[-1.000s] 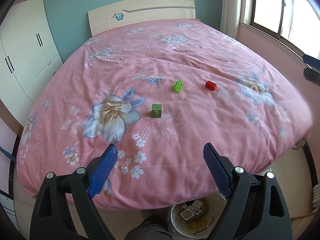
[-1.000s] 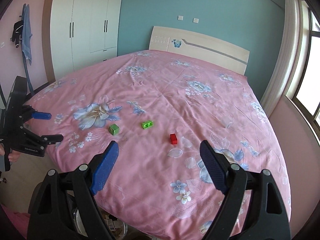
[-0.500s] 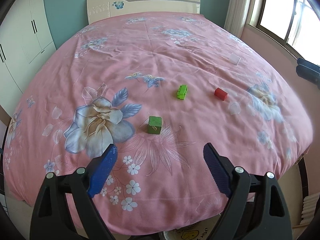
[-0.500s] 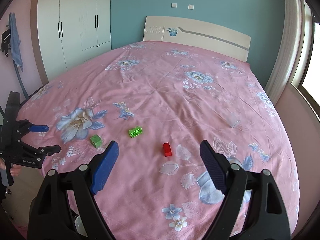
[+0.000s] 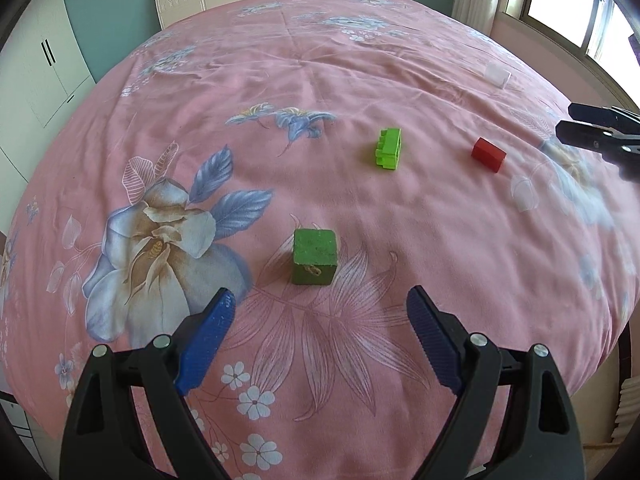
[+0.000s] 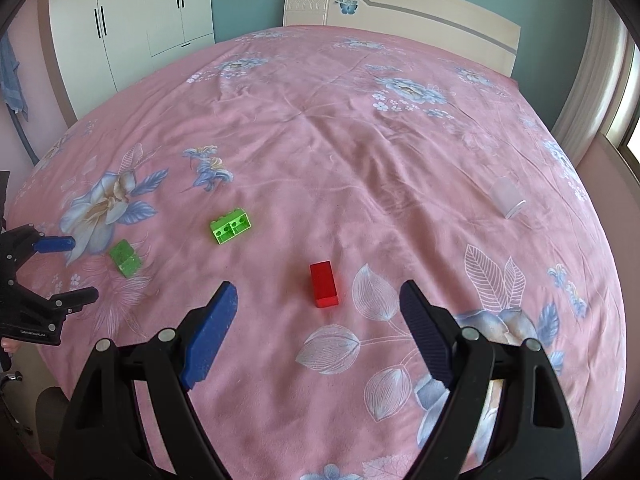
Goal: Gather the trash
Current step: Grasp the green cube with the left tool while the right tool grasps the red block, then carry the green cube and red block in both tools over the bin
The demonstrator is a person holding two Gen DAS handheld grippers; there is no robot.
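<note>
No bin or basket shows in either of my views at this moment, so the only vessel here is a small translucent white plastic cup (image 6: pixel 507 200) lying on its side far to the right on the pink floral bedspread (image 6: pixel 320 128), and I cannot tell whether anything is inside it. My left gripper (image 5: pixel 320 312) hangs over the near part of the bed with its blue-padded jaws spread wide and nothing between them; the dark green wooden cube (image 5: pixel 314 256) sits just beyond the gap, resting on the cover beside the big printed blue-and-white flower (image 5: pixel 160 248). Farther off and to the right lies the bright green plastic building brick (image 5: pixel 389 154) on its side, and further right again the red rectangular block (image 5: pixel 488 154). My right gripper (image 6: pixel 318 308) is likewise spread wide and empty, with the red block lying lengthwise just past its tips, clear of both pads. Nothing stands between either gripper and its nearest piece. At the far end rise the pale wooden headboard (image 6: pixel 400 12) and, to the left, the white wardrobe (image 6: pixel 132 20).
</note>
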